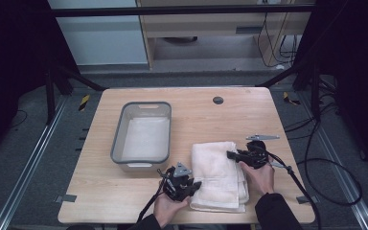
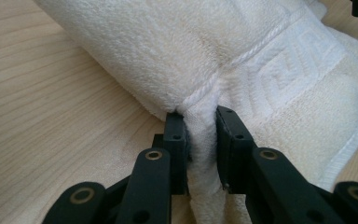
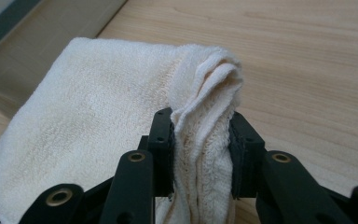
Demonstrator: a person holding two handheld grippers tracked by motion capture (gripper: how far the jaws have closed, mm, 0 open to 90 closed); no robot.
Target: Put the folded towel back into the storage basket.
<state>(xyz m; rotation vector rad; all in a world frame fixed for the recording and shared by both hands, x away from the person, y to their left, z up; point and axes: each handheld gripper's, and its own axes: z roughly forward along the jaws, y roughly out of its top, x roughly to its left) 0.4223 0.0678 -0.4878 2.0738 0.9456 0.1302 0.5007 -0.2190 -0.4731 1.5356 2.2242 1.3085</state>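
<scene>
Right now you have the folded cream terry-cloth towel lying flat on the pale wooden table, just to the right of the grey rectangular plastic tub and slightly nearer you, and both tools already have a bite on it. Your left gripper is clamped on the towel's left edge, on the corner away from the tub, the jaws pinching a ridge of cloth beside the woven border band. Your right gripper is clamped on the opposite edge, farther from you, with several stacked layers bunched between its jaws. To carry the towel toward the tub cleanly, I would judge it best to lift both ends evenly and keep the cloth lightly taut between them, so the fold does not sag open. The right pinch looks shallow, near the layers' tips, so avoid jerking. Your left hand comes in low with the tool angled up and to the right; your right hand reaches forward, the tool pointing left across the towel.
</scene>
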